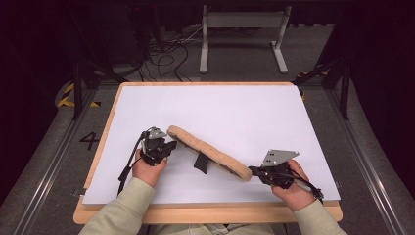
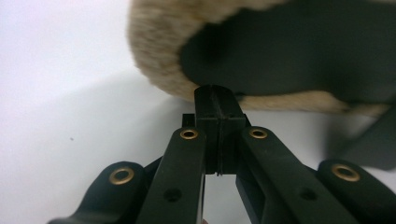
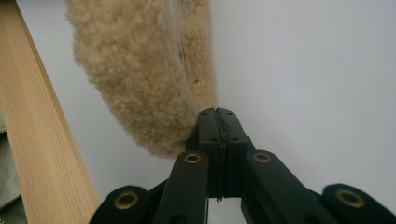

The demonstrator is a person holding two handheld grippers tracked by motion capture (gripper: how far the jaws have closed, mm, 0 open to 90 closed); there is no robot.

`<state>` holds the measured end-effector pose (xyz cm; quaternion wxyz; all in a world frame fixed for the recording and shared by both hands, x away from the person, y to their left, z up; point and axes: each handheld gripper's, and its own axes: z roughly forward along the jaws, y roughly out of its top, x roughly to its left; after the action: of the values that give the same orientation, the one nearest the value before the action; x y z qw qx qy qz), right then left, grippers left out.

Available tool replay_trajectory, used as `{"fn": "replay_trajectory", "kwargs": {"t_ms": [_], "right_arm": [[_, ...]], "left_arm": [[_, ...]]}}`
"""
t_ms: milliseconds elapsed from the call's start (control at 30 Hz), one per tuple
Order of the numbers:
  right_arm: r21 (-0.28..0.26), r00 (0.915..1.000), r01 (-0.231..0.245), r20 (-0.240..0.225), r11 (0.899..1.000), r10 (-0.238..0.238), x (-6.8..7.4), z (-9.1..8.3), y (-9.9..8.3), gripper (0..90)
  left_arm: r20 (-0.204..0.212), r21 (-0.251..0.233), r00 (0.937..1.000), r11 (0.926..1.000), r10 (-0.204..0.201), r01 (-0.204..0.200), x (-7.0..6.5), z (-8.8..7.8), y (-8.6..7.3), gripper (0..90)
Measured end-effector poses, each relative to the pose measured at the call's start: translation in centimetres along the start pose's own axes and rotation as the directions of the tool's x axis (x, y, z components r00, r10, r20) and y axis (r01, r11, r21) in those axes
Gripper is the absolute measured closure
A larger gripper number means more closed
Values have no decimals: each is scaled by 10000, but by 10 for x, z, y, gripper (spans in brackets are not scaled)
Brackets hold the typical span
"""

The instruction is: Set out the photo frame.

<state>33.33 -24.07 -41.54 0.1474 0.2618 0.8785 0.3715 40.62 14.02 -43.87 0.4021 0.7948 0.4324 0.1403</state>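
A: Where is the fleecy pad (image 1: 209, 151) right now?

B: On the white tabletop (image 1: 220, 105), lying as a long tan strip from about ten o'clock down to four o'clock, in the near half. It looks raised on edge, with a dark backing and a black strap (image 1: 201, 162) hanging under its middle.

A: And the left gripper (image 1: 169, 145)?

B: At the strip's ten o'clock end. In the left gripper view its jaws are pressed together, tips right at the fleece rim (image 2: 154, 56) where it meets the dark backing (image 2: 289, 51). Whether a thin edge is pinched between them, I can't tell.

A: The right gripper (image 1: 253, 171)?

B: At the four o'clock end. In the right gripper view the jaws are closed too, tips touching the woolly end (image 3: 135, 79). The tabletop's wooden edge (image 3: 32, 140) runs along at nine o'clock of that view.

A: Hands?

B: One hand on each gripper, pale sleeves coming in from six o'clock.
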Motion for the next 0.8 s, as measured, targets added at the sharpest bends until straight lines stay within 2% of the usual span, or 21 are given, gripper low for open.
{"fn": "replay_trajectory", "kwargs": {"t_ms": [67, 100, 233, 333, 400, 500, 600, 700, 800], "right_arm": [[-11, 10000, -51, 4, 10000, 51, -1, 0, 0, 890], [-11, 10000, -51, 4, 10000, 51, -1, 0, 0, 890], [-43, 9997, -174, 149, 9998, 175, -3, 1, 0, 874], [-117, 9988, -334, 358, 9994, 338, -6, 0, 0, 864], [-165, 9977, -461, 490, 9988, 469, -9, -2, -1, 854], [-228, 9960, -581, 668, 9981, 595, -13, -3, -2, 846], [-289, 9937, -782, 784, 9965, 803, -16, -4, -4, 843], [-343, 9924, -874, 842, 9956, 900, -17, -5, -5, 841], [-518, 9912, -974, 851, 9939, 1015, -16, -7, -5, 841]], "left_arm": [[326, -85, 9993, 9998, 183, -180, -10, -9, -3, 900], [326, -85, 9993, 9998, 183, -180, -10, -9, -3, 900], [1073, -207, 9913, 9971, 756, -738, -40, -23, -7, 900], [1482, -229, 9800, 9912, 1327, -1307, -61, -26, -10, 900], [1730, -216, 9703, 9856, 1690, -1678, -77, -25, -12, 900], [1891, -260, 9582, 9765, 2148, -2138, -93, -20, -14, 900], [2058, -129, 9500, 9714, 2348, -2373, -104, -12, -15, 900], [2537, -157, 9396, 9723, 2296, -2334, -109, -5, -17, 900], [2607, -172, 9414, 9760, 2139, -2170, -114, 1, -19, 900]]}}
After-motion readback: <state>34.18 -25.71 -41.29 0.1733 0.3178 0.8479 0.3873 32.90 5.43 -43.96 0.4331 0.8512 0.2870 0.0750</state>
